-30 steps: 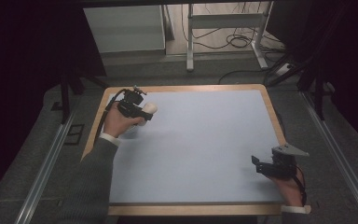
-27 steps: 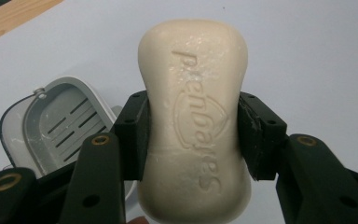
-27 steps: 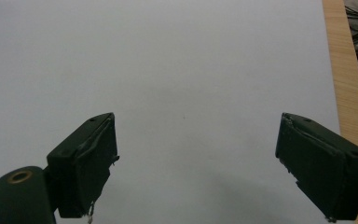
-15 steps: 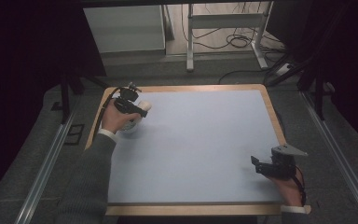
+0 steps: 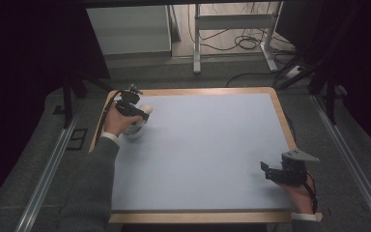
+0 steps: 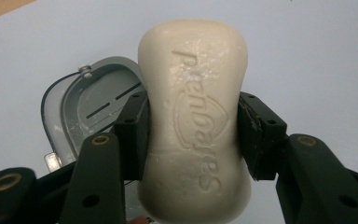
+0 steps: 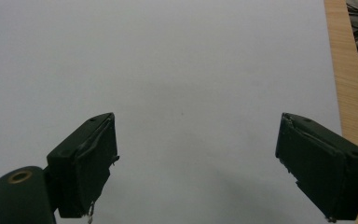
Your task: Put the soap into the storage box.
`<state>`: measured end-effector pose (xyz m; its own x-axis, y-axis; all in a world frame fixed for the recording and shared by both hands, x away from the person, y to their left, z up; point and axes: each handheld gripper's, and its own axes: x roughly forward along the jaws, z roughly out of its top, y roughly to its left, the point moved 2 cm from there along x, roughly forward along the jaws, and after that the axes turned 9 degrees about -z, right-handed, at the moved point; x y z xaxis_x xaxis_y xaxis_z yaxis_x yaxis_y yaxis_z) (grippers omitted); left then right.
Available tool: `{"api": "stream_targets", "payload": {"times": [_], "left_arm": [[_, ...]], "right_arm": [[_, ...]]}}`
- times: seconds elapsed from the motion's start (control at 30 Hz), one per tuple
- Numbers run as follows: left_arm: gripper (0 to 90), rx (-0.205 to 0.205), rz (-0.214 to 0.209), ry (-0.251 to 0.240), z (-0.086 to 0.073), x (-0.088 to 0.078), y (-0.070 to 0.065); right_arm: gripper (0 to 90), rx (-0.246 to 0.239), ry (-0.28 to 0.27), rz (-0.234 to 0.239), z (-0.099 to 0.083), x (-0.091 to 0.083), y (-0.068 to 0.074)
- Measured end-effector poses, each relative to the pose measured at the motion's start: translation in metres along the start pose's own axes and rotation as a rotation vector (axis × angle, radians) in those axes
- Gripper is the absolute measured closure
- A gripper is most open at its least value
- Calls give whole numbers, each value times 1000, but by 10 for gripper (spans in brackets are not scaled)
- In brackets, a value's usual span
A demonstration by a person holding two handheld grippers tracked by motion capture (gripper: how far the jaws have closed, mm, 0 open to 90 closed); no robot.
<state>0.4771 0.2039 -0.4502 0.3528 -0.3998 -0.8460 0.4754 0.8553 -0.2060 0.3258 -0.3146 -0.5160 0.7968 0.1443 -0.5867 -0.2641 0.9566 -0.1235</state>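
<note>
Left gripper (image 6: pixel 193 140) clenches the cream soap bar (image 6: pixel 193 116) just above the open grey soap dish (image 6: pixel 91 105) at the counter's (image 5: pixel 212 145) left edge, so lowering it squarely in seems next, while right gripper (image 7: pixel 196 163) rests released

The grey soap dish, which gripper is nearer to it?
Left. The left gripper, shut on the soap bar, is right above the soap dish; the right gripper sits open at the table's opposite near corner.
</note>
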Motion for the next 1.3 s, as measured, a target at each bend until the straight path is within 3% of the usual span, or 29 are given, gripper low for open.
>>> {"api": "stream_targets", "payload": {"times": [0.4,0.67,1.17,1.27,1.3], "left_arm": [[497,-88,19,2,-7,9,24],[496,-122,32,11,-12,16,33],[493,-144,37,41,-19,29,39],[456,-131,26,30,-20,28,37],[426,-122,14,-4,-18,23,33]], "right_arm": [[123,1,7,0,0,1,0],[123,2,12,-4,-1,1,0],[123,3,14,-5,-1,1,-1],[123,0,16,-4,-1,2,-1],[123,0,15,-3,-1,2,0]]}}
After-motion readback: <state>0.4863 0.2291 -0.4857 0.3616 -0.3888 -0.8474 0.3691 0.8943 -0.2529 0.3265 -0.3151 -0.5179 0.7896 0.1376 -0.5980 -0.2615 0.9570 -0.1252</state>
